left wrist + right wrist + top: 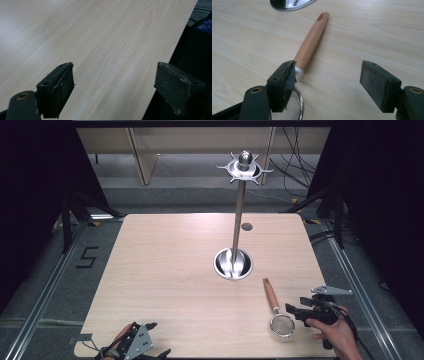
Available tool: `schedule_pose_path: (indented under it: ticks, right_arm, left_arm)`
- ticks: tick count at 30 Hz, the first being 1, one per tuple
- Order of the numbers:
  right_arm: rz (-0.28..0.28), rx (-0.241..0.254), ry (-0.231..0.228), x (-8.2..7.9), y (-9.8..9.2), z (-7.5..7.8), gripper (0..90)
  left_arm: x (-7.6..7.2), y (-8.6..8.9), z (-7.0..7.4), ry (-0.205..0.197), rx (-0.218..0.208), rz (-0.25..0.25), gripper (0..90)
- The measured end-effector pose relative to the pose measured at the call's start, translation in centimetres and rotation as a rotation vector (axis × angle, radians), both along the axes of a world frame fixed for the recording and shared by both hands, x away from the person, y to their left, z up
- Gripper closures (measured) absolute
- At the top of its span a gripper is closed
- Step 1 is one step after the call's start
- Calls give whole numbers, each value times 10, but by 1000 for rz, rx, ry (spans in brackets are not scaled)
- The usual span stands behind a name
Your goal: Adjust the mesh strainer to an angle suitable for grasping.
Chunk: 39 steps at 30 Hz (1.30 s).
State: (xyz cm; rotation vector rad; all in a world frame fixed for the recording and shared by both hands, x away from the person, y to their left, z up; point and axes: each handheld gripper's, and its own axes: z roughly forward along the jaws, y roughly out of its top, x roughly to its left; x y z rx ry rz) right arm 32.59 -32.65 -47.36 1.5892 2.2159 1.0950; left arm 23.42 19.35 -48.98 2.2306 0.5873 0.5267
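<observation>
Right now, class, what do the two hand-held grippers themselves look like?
The left gripper and right gripper are black, each topped by a grey three-cornered plate. In the gripper views, each has two blocky black jaws with worn, scuffed pads and round brass-coloured eyelets. No sleeves show at the hands.

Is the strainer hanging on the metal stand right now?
No, the strainer lies flat on the table, beside the stand's base, near the right gripper.
</observation>
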Motion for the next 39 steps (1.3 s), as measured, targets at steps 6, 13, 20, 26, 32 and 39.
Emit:
schedule_pose_path:
  ticks: [6,13,20,26,32,39]
  right_arm:
    - [5,-10,1,1,2,0,296]
    - [19,-16,-6,3,7,2,297]
    - [36,-38,-4,6,13,4,301]
    - [122,-142,-27,15,21,5,320]
    - [151,-194,3,29,38,8,354]
    - [225,-223,-1,45,48,5,378]
  left_arm:
    - [0,0,0,0,-1,1,151]
    - [0,0,0,15,-1,-2,151]
    - [0,0,1,13,10,-6,151]
    - [0,-1,0,6,-2,-1,151]
    - [0,0,0,2,5,-2,151]
    - [0,-1,0,11,-8,2,151]
